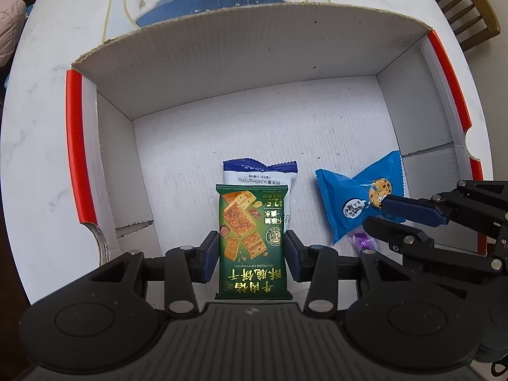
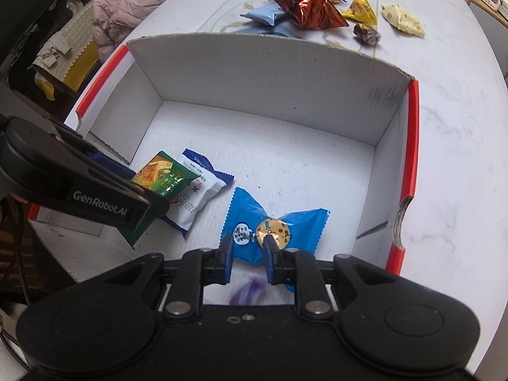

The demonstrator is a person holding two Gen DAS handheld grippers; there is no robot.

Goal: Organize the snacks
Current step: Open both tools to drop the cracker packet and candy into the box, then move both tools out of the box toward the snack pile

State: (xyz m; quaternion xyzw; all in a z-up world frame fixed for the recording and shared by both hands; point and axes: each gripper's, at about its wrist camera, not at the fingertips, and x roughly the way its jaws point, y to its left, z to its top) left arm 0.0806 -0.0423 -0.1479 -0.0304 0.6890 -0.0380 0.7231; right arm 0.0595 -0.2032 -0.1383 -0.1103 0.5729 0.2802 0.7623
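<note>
Gripping green biscuit packet, long axis along left tongs | right tongs pinching blue cookie packet

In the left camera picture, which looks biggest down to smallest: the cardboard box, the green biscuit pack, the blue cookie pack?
1. cardboard box, far the largest.
2 and 3. green biscuit pack and blue cookie pack look alike; the green one is nearer the camera, so their order is unsure.
</note>
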